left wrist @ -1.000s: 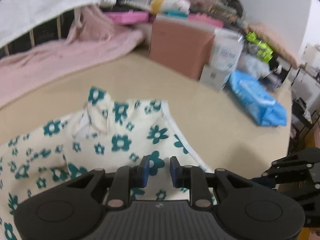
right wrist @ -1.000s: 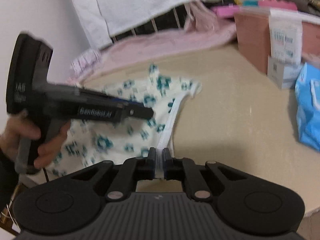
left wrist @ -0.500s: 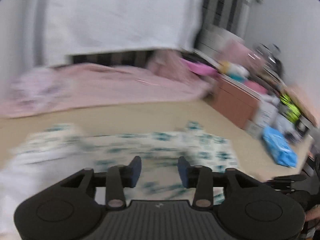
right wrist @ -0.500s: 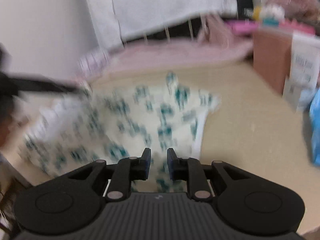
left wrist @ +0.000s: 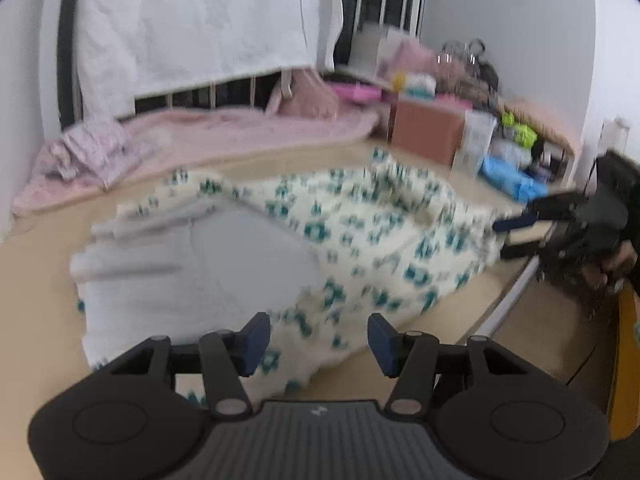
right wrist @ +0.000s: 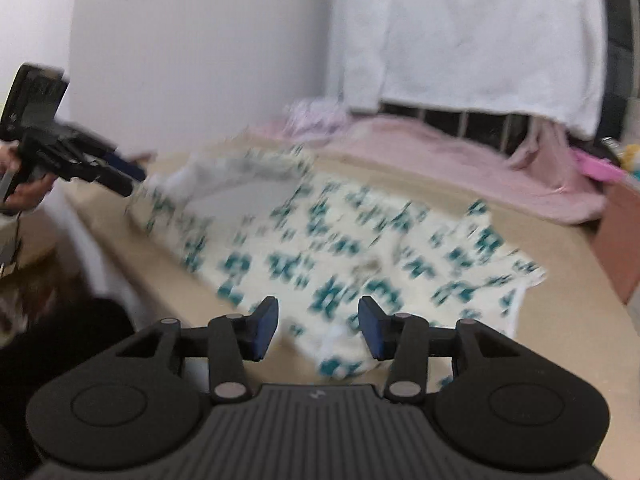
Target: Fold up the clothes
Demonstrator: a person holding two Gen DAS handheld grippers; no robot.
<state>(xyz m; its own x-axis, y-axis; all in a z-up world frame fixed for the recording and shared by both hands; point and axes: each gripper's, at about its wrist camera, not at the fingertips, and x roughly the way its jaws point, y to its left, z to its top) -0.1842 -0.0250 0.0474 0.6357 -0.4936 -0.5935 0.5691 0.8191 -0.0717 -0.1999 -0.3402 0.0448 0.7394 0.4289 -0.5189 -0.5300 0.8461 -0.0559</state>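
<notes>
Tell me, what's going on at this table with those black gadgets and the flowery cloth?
A person is folding clothes with a hand-held gripper in each hand. A cream garment with teal flowers lies spread on the beige table, its pale inside showing at one end. The left hand-held gripper and the right hand-held gripper hover at the garment's near edges, one toward each end; their jaws are opening and grip nothing. A pink blanket lies behind.

Soft floral cloth garment [left wrist: 360,240]; matt beige tabletop [left wrist: 400,364]
</notes>
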